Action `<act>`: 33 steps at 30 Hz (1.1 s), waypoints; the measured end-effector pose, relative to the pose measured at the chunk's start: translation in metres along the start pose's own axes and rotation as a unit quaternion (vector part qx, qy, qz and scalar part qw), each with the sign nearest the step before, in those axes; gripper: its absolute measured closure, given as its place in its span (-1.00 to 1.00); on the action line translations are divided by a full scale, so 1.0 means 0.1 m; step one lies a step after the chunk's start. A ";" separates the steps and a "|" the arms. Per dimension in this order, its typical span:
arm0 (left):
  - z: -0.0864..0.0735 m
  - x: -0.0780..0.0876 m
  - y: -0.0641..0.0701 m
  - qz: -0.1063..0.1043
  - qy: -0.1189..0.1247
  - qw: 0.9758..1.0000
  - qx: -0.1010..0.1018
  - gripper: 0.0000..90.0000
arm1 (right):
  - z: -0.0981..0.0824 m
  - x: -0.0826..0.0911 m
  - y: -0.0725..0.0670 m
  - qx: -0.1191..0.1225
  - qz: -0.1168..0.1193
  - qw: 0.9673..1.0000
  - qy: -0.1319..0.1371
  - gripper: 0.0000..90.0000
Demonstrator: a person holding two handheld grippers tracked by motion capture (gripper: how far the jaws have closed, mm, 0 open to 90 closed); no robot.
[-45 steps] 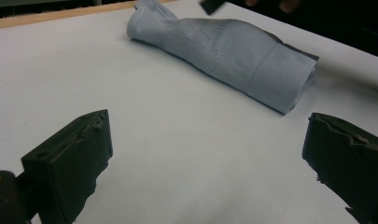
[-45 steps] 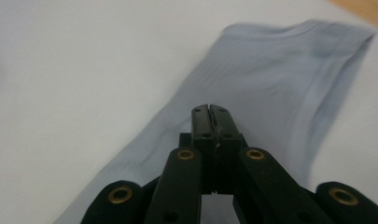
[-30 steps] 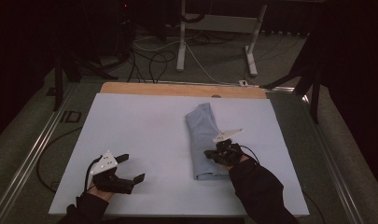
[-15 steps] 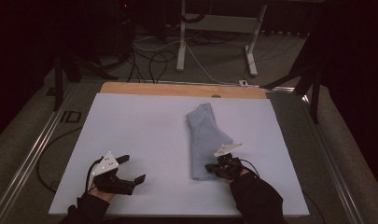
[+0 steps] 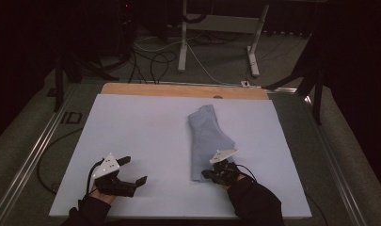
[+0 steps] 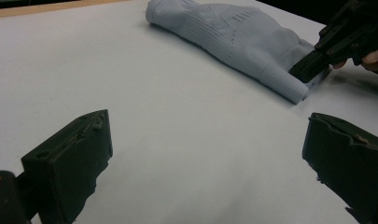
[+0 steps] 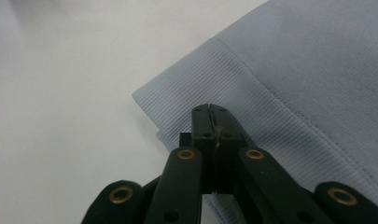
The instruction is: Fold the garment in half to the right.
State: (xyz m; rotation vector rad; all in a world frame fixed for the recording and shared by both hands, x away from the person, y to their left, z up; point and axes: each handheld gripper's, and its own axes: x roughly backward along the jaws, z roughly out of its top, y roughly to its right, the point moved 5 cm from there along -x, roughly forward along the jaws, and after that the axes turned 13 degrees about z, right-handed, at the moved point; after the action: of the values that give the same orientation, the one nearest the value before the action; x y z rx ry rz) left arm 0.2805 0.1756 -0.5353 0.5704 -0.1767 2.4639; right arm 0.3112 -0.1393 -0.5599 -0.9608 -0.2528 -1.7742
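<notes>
A folded pale blue garment (image 5: pixel 207 141) lies on the white table (image 5: pixel 146 127), right of centre, running lengthwise from far to near. Its far end stops short of the bare wooden strip (image 5: pixel 183 90) along the table's far edge, and its near ribbed hem (image 7: pixel 210 88) sits well back from the table's near edge.

The right gripper (image 5: pixel 216 172) is at the garment's near end, with its jaws pressed together on the ribbed hem close to the near left corner. In the right gripper view the closed jaw tips rest on the ribbing, just inside the corner, and the white surface lies open to the left of the cloth edge. From the left gripper view, the right gripper (image 6: pixel 317 63) meets the rolled near end of the garment (image 6: pixel 233 37).

The left gripper (image 5: pixel 131 172) hovers near the table's near edge, left of centre, its jaws spread wide apart and holding nothing. It is well apart from the garment.

The whole left half of the table is bare, and a strip of open surface runs between the garment's right side and the table's right edge.
</notes>
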 end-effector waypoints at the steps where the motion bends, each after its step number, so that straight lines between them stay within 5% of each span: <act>1: 0.00 0.00 0.00 0.000 0.000 1.000 0.000 -0.95 | 0.00 0.00 0.00 0.000 0.001 1.000 0.001 1.00; 8: 0.01 0.03 -0.02 -0.002 0.008 1.000 -0.002 -0.95 | 0.01 0.06 0.04 -0.017 0.020 0.999 0.024 1.00; 11: 0.02 0.04 -0.04 0.001 0.010 1.000 0.000 -0.95 | 0.06 0.12 0.04 -0.007 0.023 0.999 0.039 0.99; 16: 0.02 0.06 -0.06 -0.001 0.013 1.000 -0.004 -0.95 | 0.13 0.16 0.01 0.004 0.026 0.998 0.062 0.33; 24: 0.00 0.07 -0.12 0.002 0.010 1.000 0.003 -0.95 | 0.22 0.24 0.00 0.012 0.025 0.996 0.087 -0.20; 27: -0.01 0.07 -0.13 0.001 0.009 1.000 -0.001 -0.95 | 0.26 0.27 0.01 0.015 0.038 0.994 0.097 -0.70; 33: -0.02 0.07 -0.14 -0.001 0.007 1.000 0.001 -0.95 | 0.29 0.32 0.03 0.012 0.040 0.993 0.109 -0.82</act>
State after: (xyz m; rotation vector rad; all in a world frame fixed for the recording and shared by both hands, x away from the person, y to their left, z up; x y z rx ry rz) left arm 0.2831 0.1911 -0.5342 0.5550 -0.1684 2.4654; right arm 0.3235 -0.1460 -0.5191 -0.7428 -0.0960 -1.7817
